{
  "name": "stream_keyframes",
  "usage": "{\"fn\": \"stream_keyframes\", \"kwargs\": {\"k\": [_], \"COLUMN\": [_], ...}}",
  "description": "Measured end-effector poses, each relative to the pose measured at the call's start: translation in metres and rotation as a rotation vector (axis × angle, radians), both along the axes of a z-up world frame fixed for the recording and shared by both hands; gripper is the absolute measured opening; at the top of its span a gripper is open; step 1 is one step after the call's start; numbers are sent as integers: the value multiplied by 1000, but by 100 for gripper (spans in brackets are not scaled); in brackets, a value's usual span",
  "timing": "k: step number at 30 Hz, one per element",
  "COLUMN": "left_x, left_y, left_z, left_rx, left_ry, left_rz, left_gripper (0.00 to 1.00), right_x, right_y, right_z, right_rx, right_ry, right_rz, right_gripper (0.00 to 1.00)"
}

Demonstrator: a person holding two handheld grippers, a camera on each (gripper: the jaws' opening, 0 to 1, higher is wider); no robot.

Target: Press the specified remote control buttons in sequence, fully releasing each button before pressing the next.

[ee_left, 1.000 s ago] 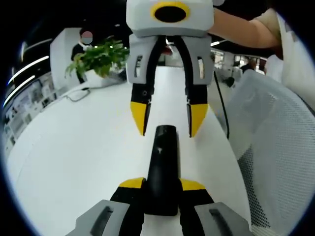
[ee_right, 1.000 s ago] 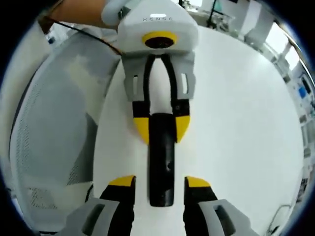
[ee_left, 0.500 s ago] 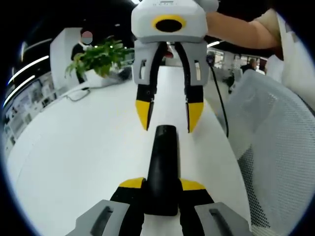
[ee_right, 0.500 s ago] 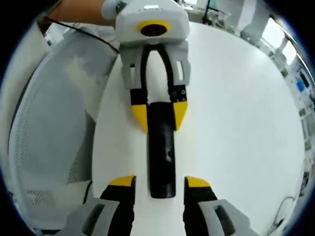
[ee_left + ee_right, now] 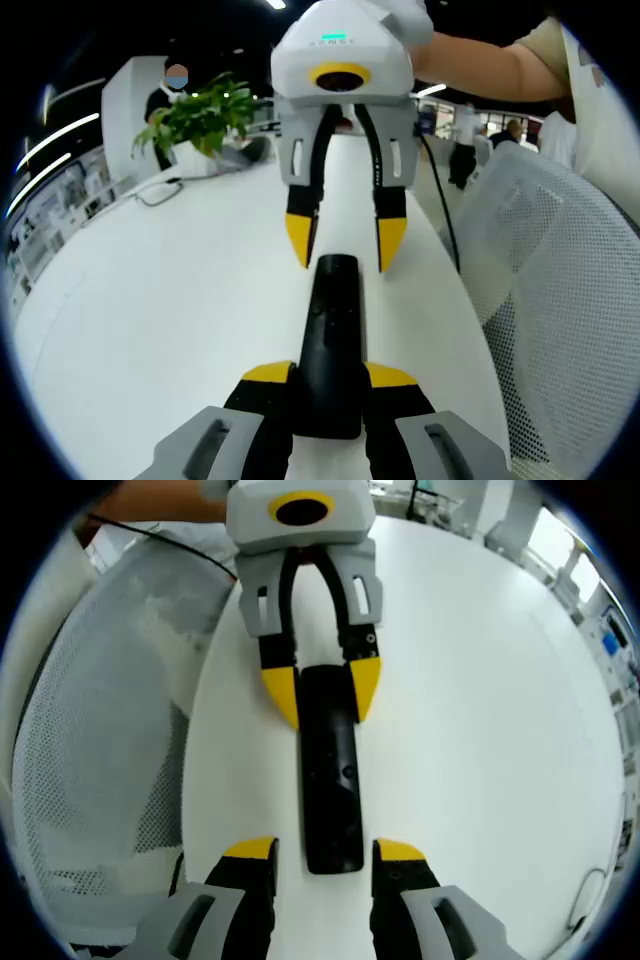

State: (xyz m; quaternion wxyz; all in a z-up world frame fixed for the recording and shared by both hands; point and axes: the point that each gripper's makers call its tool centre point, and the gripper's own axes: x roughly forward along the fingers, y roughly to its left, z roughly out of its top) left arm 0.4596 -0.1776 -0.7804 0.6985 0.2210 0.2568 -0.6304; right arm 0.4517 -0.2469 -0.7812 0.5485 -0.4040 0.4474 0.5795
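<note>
A black remote control (image 5: 331, 330) lies lengthwise on the white table (image 5: 150, 300). My left gripper (image 5: 329, 377) is shut on its near end, with the yellow fingertips pressed against both sides. Facing it, my right gripper (image 5: 345, 240) hangs open just above the remote's far end, its tips apart from the remote. In the right gripper view the remote control (image 5: 332, 780) runs up the middle. My right gripper (image 5: 325, 852) stands open astride its near end, and the left gripper (image 5: 323, 690) clamps the far end.
A white mesh chair (image 5: 560, 290) stands close along the table's edge, also seen as the mesh chair (image 5: 90, 740). A potted plant (image 5: 205, 115) and a cable (image 5: 150, 195) sit at the table's far end. A person's arm (image 5: 490, 60) holds the right gripper.
My right gripper has drawn up and back from the remote's far end, staying open. The left gripper and the remote have kept still.
</note>
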Motion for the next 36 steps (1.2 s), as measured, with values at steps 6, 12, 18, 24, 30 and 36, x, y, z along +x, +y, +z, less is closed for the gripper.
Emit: {"fn": "stream_keyframes", "kwargs": {"k": [6,12,18,24,30,36], "left_x": [-1,-1,-1,0,-1,-1], "left_y": [0,0,0,0,0,-1], "left_z": [1,0,0,0,1,1], "left_rx": [-1,-2,-3,-4,-2,5], "left_ry": [0,1,1,1,0,-2], "left_rz": [0,-1,-1,-1,-1,-3], "left_gripper": [25,25,25,25,25,25], "right_x": [-3,-1,2,4,6,6], "right_y": [0,4,4,4,3,4], "right_z": [-4,-5,-8,-8,-8,-9], "right_rx": [-1,16,19,26,38,20], "right_ry": [7,-7,-32,-78,-83,-90], "right_rz": [-1,-5,0,13,5,18], "right_gripper": [34,31,27,22,22,22]}}
